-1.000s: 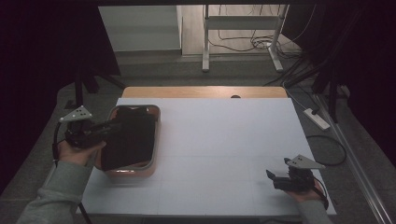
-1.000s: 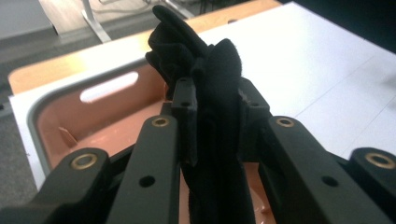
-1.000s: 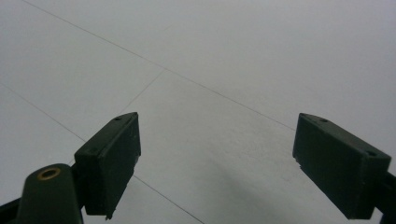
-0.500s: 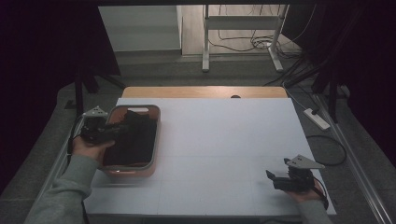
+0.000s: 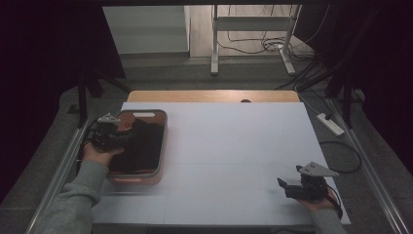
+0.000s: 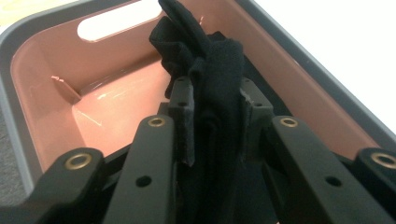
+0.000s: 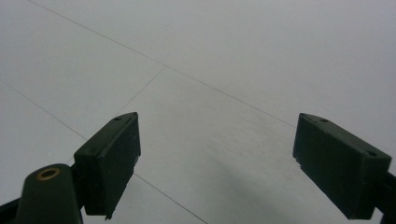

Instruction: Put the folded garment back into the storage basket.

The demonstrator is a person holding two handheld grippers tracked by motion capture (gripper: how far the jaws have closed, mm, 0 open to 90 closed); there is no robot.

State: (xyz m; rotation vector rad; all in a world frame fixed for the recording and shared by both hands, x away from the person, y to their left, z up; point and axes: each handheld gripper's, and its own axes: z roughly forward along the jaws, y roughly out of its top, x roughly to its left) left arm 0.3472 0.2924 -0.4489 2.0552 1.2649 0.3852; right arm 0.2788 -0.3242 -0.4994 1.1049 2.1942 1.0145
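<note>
A pink bin with a grey rim (image 5: 161, 127) stands at the table's left, with black cloth (image 5: 142, 148) piled inside. My left gripper (image 5: 125, 138) reaches over the bin's left rim into it. In the left gripper view the jaws (image 6: 215, 95) pinch a bunched fold of the black cloth (image 6: 219, 60) above the bin's pink floor (image 6: 116, 102). They have just been opening a little, with the cloth still touching both pads. My right gripper (image 5: 284, 187) rests at the table's near right, open (image 7: 217, 140) over bare white surface.
The white table top (image 5: 229, 146) spreads between the two hands. A wooden strip (image 5: 209, 96) edges its far side. Metal rails run along both sides, and a power strip (image 5: 330, 124) lies on the floor to the right. A stand with cables (image 5: 253, 29) is beyond the table.
My left hand has moved right and down, from outside the bin's left rim to over the black cloth. The right hand has kept still.
</note>
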